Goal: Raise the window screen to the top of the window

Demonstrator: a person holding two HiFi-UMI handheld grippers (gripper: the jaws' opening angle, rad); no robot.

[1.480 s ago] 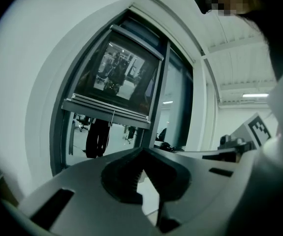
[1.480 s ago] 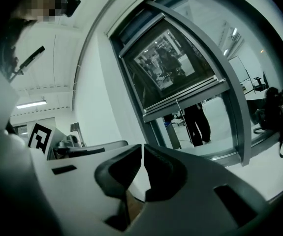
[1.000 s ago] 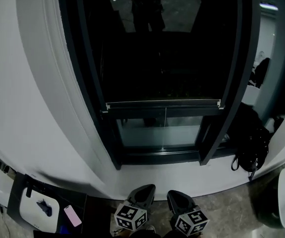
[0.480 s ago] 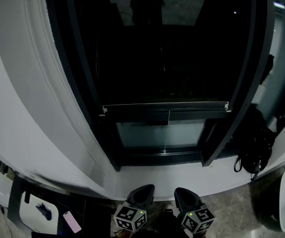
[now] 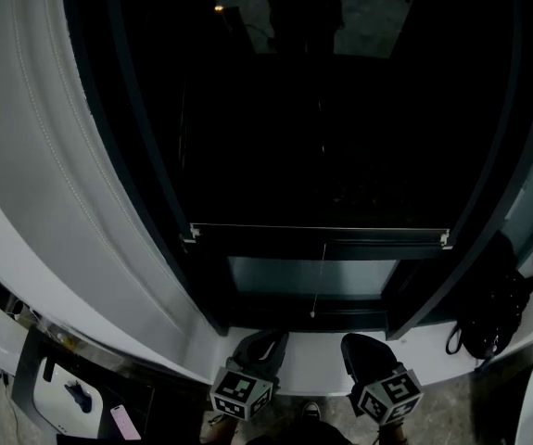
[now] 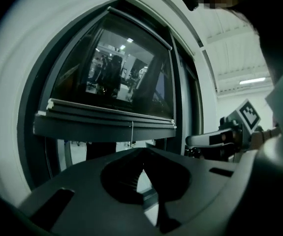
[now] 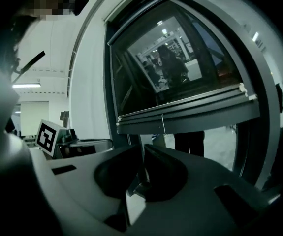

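The window's dark screen (image 5: 317,128) hangs low, its bottom bar (image 5: 317,235) a short way above the sill. From the bar's middle a thin pull cord (image 5: 319,281) dangles. Both grippers sit below the sill, apart from the bar and the cord. My left gripper (image 5: 264,344) is shut on nothing, and my right gripper (image 5: 359,343) is shut and empty too. In the left gripper view the bar (image 6: 107,119) and the cord (image 6: 132,132) stand above the closed left gripper (image 6: 143,154). The right gripper view shows the bar (image 7: 185,109) and the cord (image 7: 163,124) over the right gripper (image 7: 142,151).
A white sill (image 5: 312,360) runs under the dark window frame (image 5: 155,230). At the right of the sill hangs a black bag (image 5: 493,313). Low at the left are a white device (image 5: 67,392) and a pink phone (image 5: 118,422). White wall (image 5: 25,156) curves up on the left.
The head view has closed in on the window, so the bar and sill sit lower in frame. Both grippers have moved forward toward the sill. The screen bar itself looks unmoved.
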